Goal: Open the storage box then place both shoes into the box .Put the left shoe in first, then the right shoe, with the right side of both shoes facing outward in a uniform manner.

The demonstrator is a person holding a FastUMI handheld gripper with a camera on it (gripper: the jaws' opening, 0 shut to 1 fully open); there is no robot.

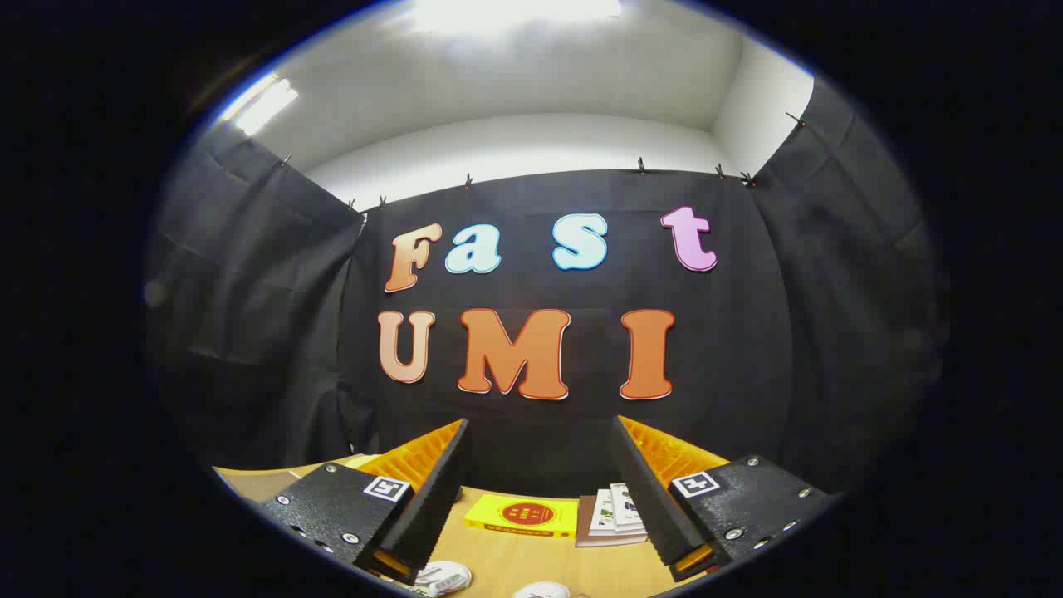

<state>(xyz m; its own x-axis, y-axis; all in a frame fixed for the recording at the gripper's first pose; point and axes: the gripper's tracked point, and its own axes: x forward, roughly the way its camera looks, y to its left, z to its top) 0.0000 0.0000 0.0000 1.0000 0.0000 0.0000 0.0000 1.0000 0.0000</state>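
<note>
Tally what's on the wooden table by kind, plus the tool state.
Flat yellow book with a red round mark: 1
Stack of booklets with a brown cover underneath: 1
White rounded items, partly seen near the tool fingers, possibly shoes: 2
Total: 4
Tool: fingers open, nothing between them, above the light wooden table.

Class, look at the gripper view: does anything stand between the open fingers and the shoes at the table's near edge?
Nothing visible does. The gripper is open and holds nothing, and the shoes lie just below its fingers on bare table. The yellow book and stacked books lie farther back.
</note>
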